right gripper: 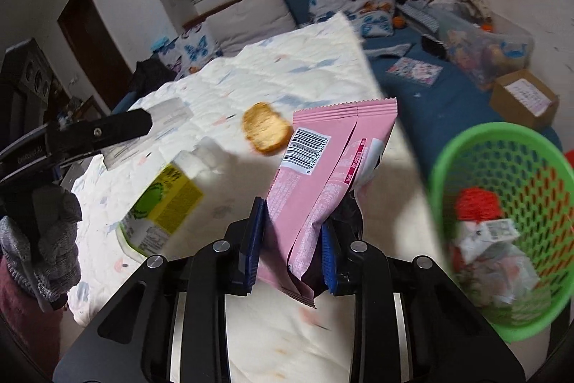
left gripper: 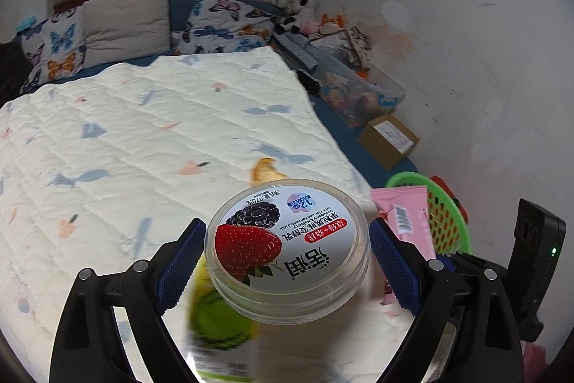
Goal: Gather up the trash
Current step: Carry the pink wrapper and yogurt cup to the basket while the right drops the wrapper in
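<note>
Left wrist view shows the left tongs [left gripper: 287, 261] clamped on a yogurt tub [left gripper: 287, 248], whose lid hides its body and most of a blurred green-labelled carton [left gripper: 219, 322] on the bed [left gripper: 107, 131]. Right tongs [right gripper: 290, 243] pinch a pink wrapper [right gripper: 323, 174] by its lower end, held above the bed; its front is turned away. Just right, the green basket [right gripper: 445, 174] holds blurred red and white trash, its rim cut off. A biscuit [right gripper: 266, 128] lies beyond.
</note>
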Available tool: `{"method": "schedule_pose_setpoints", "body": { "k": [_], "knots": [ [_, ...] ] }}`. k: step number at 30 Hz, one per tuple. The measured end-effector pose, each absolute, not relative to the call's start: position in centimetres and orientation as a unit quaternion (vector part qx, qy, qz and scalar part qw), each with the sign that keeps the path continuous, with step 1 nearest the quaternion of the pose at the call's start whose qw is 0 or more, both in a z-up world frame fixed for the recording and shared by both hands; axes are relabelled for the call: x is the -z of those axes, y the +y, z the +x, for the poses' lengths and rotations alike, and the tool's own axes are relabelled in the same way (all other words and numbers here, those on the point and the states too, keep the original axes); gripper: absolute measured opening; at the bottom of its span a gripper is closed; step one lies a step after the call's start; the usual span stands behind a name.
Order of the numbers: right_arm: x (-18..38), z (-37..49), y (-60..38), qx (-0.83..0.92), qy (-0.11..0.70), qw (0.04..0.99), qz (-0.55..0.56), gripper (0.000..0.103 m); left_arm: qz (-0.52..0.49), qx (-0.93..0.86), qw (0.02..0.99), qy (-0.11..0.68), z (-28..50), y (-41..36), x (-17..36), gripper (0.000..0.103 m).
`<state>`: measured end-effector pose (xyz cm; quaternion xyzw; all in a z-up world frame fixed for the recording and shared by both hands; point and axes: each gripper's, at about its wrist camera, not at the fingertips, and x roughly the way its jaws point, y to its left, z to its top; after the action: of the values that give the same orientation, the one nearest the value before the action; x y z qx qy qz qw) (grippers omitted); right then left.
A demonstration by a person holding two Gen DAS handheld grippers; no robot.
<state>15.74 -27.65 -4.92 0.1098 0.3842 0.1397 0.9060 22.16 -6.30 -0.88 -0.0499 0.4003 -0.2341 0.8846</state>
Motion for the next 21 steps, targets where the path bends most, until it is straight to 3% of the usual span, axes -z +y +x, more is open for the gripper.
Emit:
{"method": "schedule_pose_setpoints", "body": {
  "k": [13,21],
  "knots": [
    [5.9,12.7,-40.8,-0.006,0.391,0.911,0.132,0.032,-0.021,0.301,0.861,0.410,21.5,-15.5,0.8,0.088],
    [7.2,11.7,-45.7,0.037,0.399,0.904,0.149,0.046,0.006,0.329,0.848,0.415,20.7,-20.7,1.1,0.088]
  ]
}}
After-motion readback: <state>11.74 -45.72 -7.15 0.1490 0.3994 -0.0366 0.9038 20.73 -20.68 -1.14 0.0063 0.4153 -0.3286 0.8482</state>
